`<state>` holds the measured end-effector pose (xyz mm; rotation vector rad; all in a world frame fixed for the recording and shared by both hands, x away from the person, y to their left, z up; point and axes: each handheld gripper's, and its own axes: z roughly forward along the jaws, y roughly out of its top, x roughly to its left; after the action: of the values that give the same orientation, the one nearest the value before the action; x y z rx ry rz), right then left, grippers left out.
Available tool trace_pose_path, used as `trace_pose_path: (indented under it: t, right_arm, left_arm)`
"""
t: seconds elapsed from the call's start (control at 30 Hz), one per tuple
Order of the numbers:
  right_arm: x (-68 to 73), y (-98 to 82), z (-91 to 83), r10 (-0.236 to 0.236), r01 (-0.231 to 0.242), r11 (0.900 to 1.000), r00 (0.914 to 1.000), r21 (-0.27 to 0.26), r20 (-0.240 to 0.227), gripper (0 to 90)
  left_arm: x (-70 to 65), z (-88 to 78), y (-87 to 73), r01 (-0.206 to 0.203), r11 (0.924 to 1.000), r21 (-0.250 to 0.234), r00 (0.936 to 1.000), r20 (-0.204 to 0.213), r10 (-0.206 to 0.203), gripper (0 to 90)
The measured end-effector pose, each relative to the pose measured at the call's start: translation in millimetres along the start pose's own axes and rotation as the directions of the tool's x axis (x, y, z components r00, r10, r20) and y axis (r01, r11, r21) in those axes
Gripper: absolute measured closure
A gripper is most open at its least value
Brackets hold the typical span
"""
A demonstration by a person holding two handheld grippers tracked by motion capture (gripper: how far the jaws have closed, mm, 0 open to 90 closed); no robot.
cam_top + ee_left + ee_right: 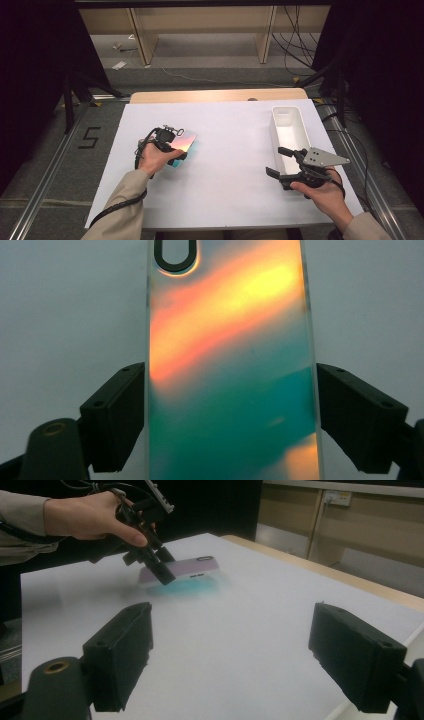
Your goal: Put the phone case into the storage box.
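Note:
An iridescent phone case, orange fading to teal, lies left of centre on the white table sheet. My left gripper is shut on it across its width. In the left gripper view both black pads press against the long edges of the case. The right gripper view shows the case tilted, with its near end lifted a little off the sheet under the left gripper. My right gripper stands open near the front right, with nothing between its jaws.
A long white bin stands at the right, just beyond the right gripper. Past the sheet's far edge a strip of wooden table edge shows. Shelving legs and cables are on the floor behind.

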<state>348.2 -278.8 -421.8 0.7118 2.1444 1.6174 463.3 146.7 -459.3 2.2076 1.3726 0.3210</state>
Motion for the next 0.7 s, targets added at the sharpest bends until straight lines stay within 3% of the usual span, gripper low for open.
trace_pose_path:
  t: [0.3,0.7]
  right_arm:
    - [0.0,0.1,-0.1,0.001,-0.001,1.0,1.0,-0.001,0.001,18.7]
    - [-0.3,0.2,-0.1,0.001,-0.001,1.0,1.0,-0.007,0.008,18.2]
  left_arm:
    - [-3.1,-7.2,1.8,0.0,0.9977,-0.068,0.9999,0.011,0.001,17.1]
    - [-6.5,-13.0,2.4,-0.004,0.9925,-0.122,0.9997,0.025,0.007,17.1]
